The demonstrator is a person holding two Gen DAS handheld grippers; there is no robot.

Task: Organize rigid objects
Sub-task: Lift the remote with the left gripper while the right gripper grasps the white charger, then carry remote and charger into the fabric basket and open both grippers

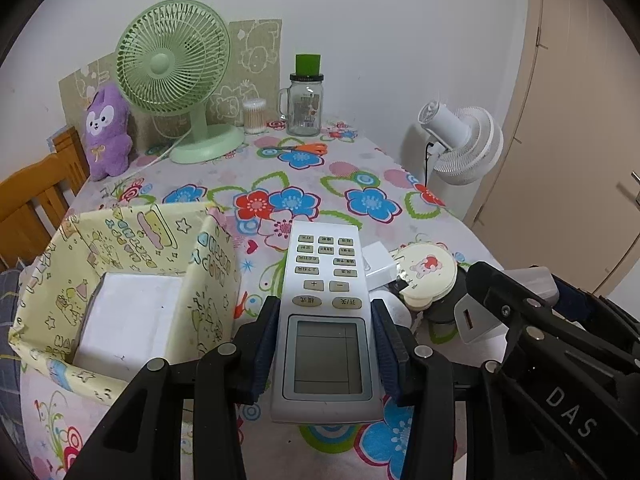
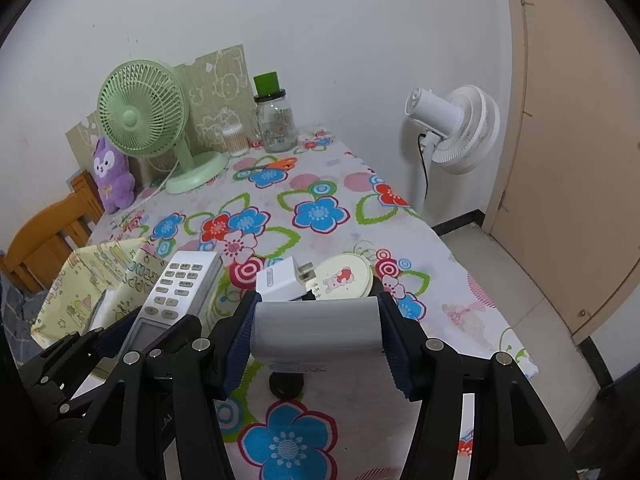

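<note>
My left gripper [image 1: 326, 312] is shut on a white air-conditioner remote [image 1: 326, 280], gripped by its sides at the screen end and raised above the flowered tablecloth [image 1: 360, 184]. Left of it stands a yellow fabric box [image 1: 200, 264] with a white box [image 1: 132, 320] inside. My right gripper [image 2: 319, 304] is shut on a pale grey rounded block [image 2: 316, 330], also held off the cloth. Just beyond it lie a white charger plug [image 2: 278, 280] and a round cream lid with a bear picture [image 2: 346, 276]. A black round piece [image 2: 286, 386] rests on the cloth below the block.
At the table's far end stand a green desk fan [image 1: 172, 60], a purple plush [image 1: 108, 132], a cotton-swab tub [image 1: 254, 116] and a glass jar with a green lid [image 1: 305, 108]. Orange scissors [image 1: 308, 148] lie nearby. A white floor fan [image 1: 464, 140] and a wooden chair [image 1: 36, 200] flank the table.
</note>
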